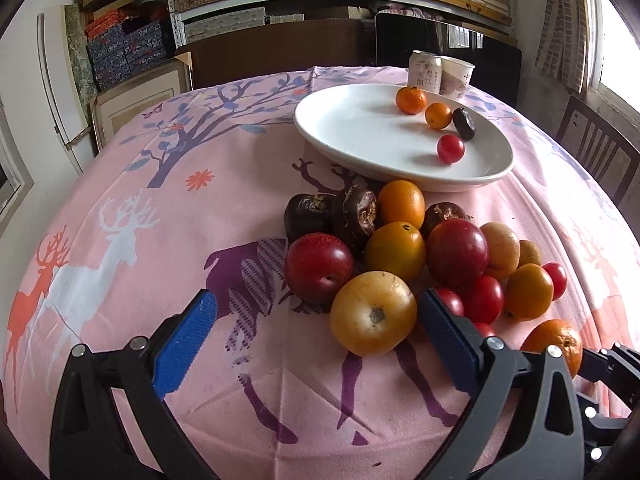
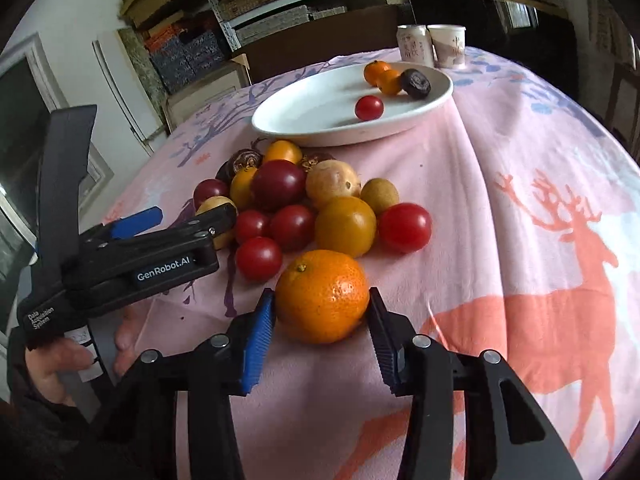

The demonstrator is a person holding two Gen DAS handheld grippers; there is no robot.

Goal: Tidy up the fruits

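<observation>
A heap of fruit (image 1: 400,248) lies on the pink deer tablecloth: red plums, yellow and orange fruits, dark brown ones and small red tomatoes. My left gripper (image 1: 318,296) is open at the heap's near side. A yellow fruit (image 1: 372,314) sits between its blue pads, close to the right one. My right gripper (image 2: 320,294) is shut on a tangerine (image 2: 322,296) that rests on the cloth at the heap's near edge, a pad on each side. The white plate (image 2: 312,112) beyond the heap holds two orange fruits, a dark one and a red tomato (image 2: 369,107).
A drink can (image 1: 424,68) and a paper cup (image 1: 458,74) stand behind the plate. The left gripper (image 2: 192,216) and a hand holding it fill the left of the right wrist view. A wooden chair (image 1: 596,148) stands to the right of the table, with shelves of boxes behind.
</observation>
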